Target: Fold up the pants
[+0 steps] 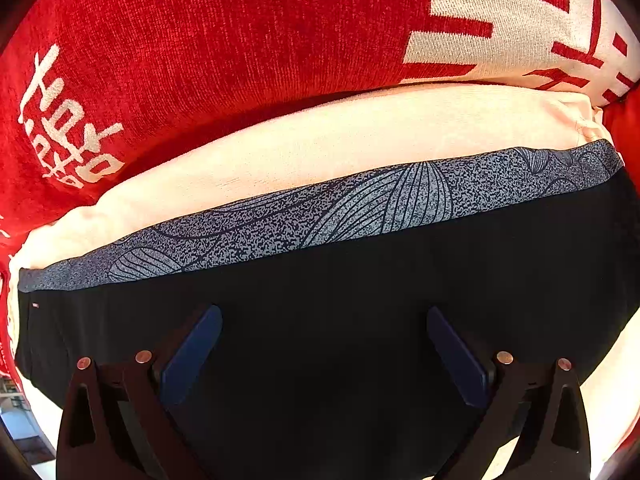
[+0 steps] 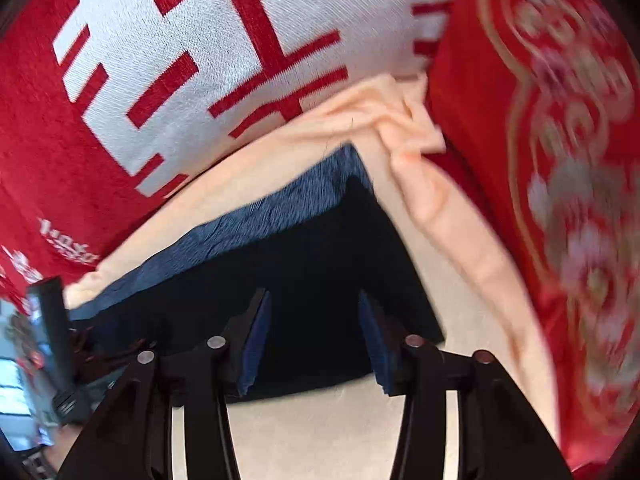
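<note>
Left gripper [image 1: 324,344] hovering with jaws spread wide, blue-padded fingers [image 1: 192,360] pointing toward twelve o'clock, nothing sitting between them; right gripper [image 2: 314,340] also gaping open, pads [image 2: 256,344] angling toward twelve o'clock, gripping nothing, its view motion-blurred

Right wrist view is motion-smeared, worst on the red embroidered cushion [image 2: 560,184], so its gold and floral pattern is just streaks. The black pants [image 2: 320,280] run under the gripper fingers there, near edge partly hidden. In the left view the pants [image 1: 320,320] are cut off at the bottom edge, and the white lettering [image 1: 64,120] on the red pillow [image 1: 240,40] isn't readable.
</note>
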A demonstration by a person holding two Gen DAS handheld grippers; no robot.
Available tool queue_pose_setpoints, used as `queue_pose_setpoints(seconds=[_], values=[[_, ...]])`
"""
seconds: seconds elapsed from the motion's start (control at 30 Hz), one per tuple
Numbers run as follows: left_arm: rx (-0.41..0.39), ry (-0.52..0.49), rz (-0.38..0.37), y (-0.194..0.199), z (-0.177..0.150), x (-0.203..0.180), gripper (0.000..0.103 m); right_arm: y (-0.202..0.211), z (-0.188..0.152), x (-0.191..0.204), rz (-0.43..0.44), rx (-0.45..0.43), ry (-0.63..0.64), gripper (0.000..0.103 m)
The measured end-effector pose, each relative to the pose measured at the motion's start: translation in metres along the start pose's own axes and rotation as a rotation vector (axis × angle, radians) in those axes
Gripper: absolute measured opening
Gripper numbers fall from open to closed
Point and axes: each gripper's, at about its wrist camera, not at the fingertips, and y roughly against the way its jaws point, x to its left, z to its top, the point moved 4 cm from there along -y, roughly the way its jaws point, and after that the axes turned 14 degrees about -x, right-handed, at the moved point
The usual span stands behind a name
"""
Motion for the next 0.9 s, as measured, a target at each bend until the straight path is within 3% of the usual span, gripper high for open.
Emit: queue_pose_setpoints(seconds=[0.13, 0.27, 0.53, 0.8, 0.9], values=[[0.008, 0.019, -0.004, -0.007, -0.006, -0.001, 0.103, 0.009, -0.045, -0.017, 0.089, 0.042, -0.195, 0.05], [0.002, 0.004, -0.002, -0.006, -0.008, -0.001, 0.103, 0.007, -0.079, -0.026, 0.148, 0.055, -0.311, 0.05], [0.002, 0.023, -0.005, 0.0, -0.011, -0.008, 0.103, 0.006, -0.085, -0.047, 0.265, -0.077, -0.536, 0.05], [-0.03, 0.041, -0.017, -0.006, -0.016, 0.001, 0.103, -0.007, -0.055, -0.05, 0.339, -0.217, -0.562, 0.05], [-0.05, 0.036, -0.023, -0.005, -0.018, 0.001, 0.103, -0.019, -0.04, -0.04, 0.351, -0.224, -0.564, 0.049]])
